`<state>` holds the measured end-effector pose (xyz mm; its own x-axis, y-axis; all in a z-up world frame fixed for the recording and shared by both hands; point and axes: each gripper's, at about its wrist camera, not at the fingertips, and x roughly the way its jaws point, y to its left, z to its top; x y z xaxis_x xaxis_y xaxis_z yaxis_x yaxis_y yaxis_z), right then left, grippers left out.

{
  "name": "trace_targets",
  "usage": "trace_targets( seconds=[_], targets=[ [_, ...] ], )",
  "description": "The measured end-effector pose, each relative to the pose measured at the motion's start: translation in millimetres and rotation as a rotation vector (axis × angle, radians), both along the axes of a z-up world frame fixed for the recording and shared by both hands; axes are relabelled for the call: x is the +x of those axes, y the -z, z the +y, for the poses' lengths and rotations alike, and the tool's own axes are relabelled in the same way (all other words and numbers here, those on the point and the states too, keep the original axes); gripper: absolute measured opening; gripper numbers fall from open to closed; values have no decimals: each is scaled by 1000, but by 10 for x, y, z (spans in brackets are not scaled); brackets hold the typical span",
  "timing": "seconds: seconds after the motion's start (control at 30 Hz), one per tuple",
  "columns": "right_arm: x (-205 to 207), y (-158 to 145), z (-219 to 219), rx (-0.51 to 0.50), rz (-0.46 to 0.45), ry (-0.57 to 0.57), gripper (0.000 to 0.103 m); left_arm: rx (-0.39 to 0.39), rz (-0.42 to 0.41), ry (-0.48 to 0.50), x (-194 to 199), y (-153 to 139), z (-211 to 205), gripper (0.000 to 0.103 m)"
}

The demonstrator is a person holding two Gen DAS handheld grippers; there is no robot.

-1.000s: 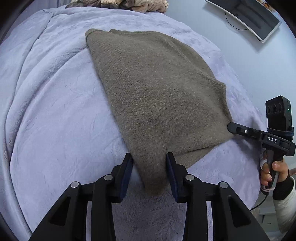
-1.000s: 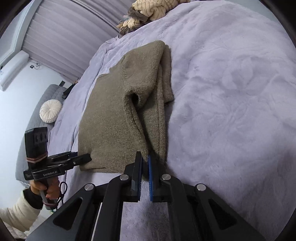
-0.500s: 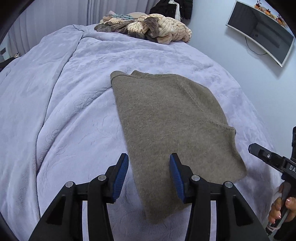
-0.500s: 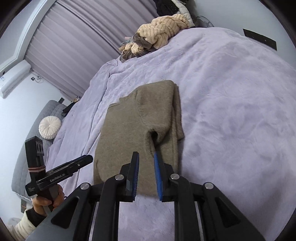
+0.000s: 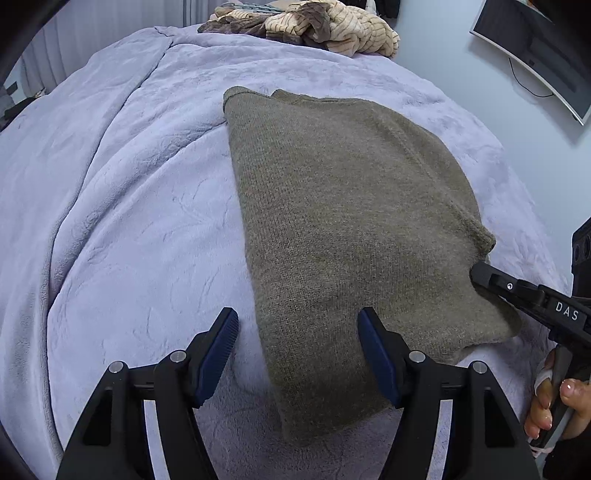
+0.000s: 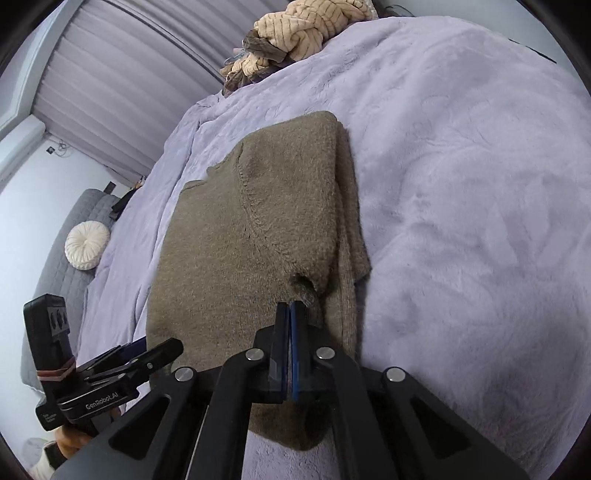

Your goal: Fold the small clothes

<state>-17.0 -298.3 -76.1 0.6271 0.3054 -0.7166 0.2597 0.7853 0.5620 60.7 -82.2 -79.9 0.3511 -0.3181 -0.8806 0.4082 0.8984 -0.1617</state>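
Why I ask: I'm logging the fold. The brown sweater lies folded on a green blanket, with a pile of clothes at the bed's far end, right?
Not quite: the blanket is lavender, not green, as the left wrist view shows. The rest holds: the brown sweater lies folded on it, and the pile of clothes sits at the bed's far end.

Both feeds look evenly lit to me, soft daylight-ish, no glare. Faint shadow under my left gripper (image 5: pixel 297 350) on the bedspread (image 5: pixel 122 221); darker patch of sweater (image 6: pixel 236 258) just ahead of the right gripper (image 6: pixel 290 325). Heavy fisheye bend w/ black corners. Center sharp, far clothes pile (image 6: pixel 295 33) soft.
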Motion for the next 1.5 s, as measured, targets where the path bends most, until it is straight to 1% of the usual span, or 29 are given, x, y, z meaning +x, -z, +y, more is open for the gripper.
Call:
trace_targets(
  seconds=[0.13,0.2,0.3,0.37,0.4,0.43,0.73,0.8,0.83,0.9,0.93,0.97,1.0,1.03,1.1,1.17,1.27,1.33,1.4,1.43,1.5],
  targets=[
    [-79,5,46,3,-3,-19,0,28,-22,4,-44,-28,-22,69],
    [-100,-21,45,8,-5,-28,3,32,-24,1,-47,-36,-25,69],
    [-156,-38,43,6,-14,-31,3,34,-21,-4,-48,-35,-29,69],
    [-201,-12,25,26,-27,-22,3,36,-19,-5,-55,-34,-29,69],
    [-208,0,3,40,-30,-15,3,42,-18,-6,-52,-31,-27,77],
    [-220,7,-9,51,-32,-7,3,56,-20,-8,-51,-28,-29,82],
    [-192,-56,0,39,-17,-14,4,58,-17,-4,-35,-24,-11,82],
    [-197,-103,3,36,-17,-18,6,62,-16,0,-25,-36,-9,82],
    [-204,-133,3,38,-20,-20,9,63,-10,2,-16,-48,-2,82],
    [-217,-225,-12,37,-37,-25,22,49,-12,-1,7,-91,20,82],
    [-221,-275,-27,30,-46,-25,40,28,-28,-4,24,-134,53,82],
    [-215,-332,-55,20,-54,-22,62,9,-44,-8,41,-170,75,85],
    [-201,-373,-84,13,-60,-23,69,-14,-62,-14,70,-217,108,103],
    [-183,-407,-119,7,-66,-22,71,-46,-91,-27,103,-281,150,103],
    [-123,-428,-221,1,-57,-6,71,-85,-98,-32,189,-351,187,103],
    [-48,-385,-341,46,-45,5,71,-113,-76,-41,307,-369,207,103],
    [84,-253,-480,125,-14,6,71,-153,-16,-68,517,-291,239,103],
    [185,-169,-548,153,11,1,71,-185,40,-73,667,-193,236,103],
    [293,-79,-607,180,41,-11,71,-201,103,-79,795,-74,219,103],
    [350,-34,-634,185,58,-15,71,-227,152,-61,867,9,197,103],
    [457,37,-659,194,87,-35,71,-267,210,-45,933,124,164,103]
  ],
)
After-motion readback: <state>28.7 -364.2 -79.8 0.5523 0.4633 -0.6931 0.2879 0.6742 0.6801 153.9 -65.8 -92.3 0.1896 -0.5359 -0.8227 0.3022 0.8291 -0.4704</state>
